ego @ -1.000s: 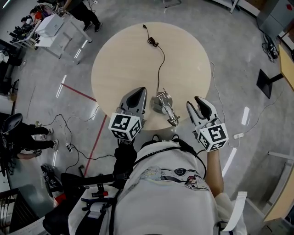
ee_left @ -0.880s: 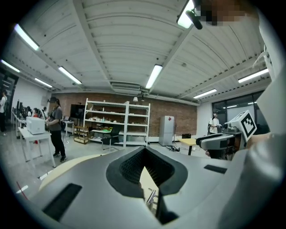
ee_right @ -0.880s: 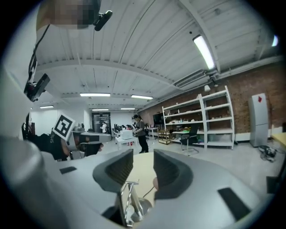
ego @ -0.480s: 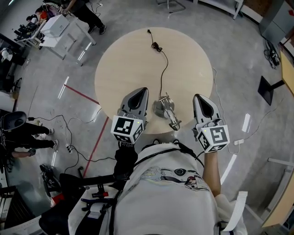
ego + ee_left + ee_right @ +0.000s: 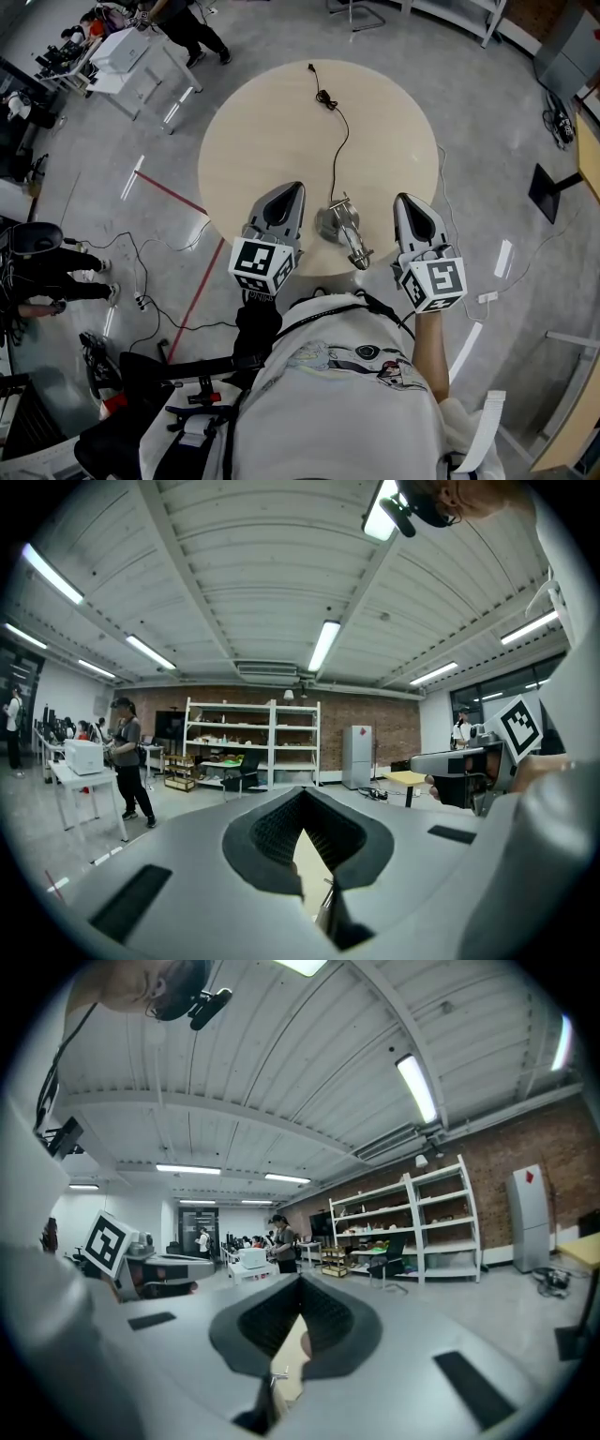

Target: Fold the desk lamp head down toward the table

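Note:
A silver desk lamp (image 5: 341, 230) lies low on the near part of the round beige table (image 5: 272, 131), its round base toward the table's middle and its head (image 5: 358, 253) toward the near edge. Its black cable (image 5: 337, 141) runs to the far side. My left gripper (image 5: 285, 199) hovers just left of the lamp, shut and empty. My right gripper (image 5: 413, 206) hovers to the lamp's right, also shut on nothing. Neither touches the lamp. In the left gripper view the left gripper (image 5: 303, 791) points level into the room, as does the right gripper (image 5: 300, 1279) in its own view.
Grey floor surrounds the table. People stand at a white desk (image 5: 117, 52) at the far left. Loose cables (image 5: 141, 272) and a red tape line (image 5: 192, 286) lie on the floor to the left. A black stand base (image 5: 546, 187) sits at the right.
The right gripper's jaws stood apart a second ago and are now closed with nothing between them. Both grippers have otherwise hardly shifted beside the lamp.

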`<state>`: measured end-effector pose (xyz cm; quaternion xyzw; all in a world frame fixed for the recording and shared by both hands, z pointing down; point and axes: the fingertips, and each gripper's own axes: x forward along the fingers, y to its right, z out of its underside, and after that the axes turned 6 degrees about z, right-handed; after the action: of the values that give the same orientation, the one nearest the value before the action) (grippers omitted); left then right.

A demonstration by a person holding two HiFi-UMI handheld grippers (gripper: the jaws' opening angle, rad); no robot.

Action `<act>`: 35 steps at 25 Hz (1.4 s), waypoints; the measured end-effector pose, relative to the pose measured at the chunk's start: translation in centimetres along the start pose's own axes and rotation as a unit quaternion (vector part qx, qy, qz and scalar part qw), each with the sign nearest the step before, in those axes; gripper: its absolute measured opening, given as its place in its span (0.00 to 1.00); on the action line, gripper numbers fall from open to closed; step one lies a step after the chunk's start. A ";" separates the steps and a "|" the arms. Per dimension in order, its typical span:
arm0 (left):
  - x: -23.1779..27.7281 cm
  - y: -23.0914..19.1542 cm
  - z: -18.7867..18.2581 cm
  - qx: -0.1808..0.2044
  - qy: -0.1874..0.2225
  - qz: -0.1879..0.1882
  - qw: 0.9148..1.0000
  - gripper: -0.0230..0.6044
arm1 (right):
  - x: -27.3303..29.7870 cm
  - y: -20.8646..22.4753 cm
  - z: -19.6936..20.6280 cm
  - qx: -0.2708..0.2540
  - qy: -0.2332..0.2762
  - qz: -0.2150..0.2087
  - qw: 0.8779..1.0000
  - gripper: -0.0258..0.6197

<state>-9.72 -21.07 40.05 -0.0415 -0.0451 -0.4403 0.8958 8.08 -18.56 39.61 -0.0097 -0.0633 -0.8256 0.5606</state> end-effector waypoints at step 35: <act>-0.1 -0.4 1.1 -0.014 -0.010 -0.004 1.000 0.03 | 0.4 -0.2 1.1 0.005 -0.011 -0.003 1.000 0.04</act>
<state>-10.13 -21.15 41.11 -0.0581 -0.0484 -0.4443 0.8927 7.69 -18.76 40.71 -0.0158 -0.0733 -0.8271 0.5571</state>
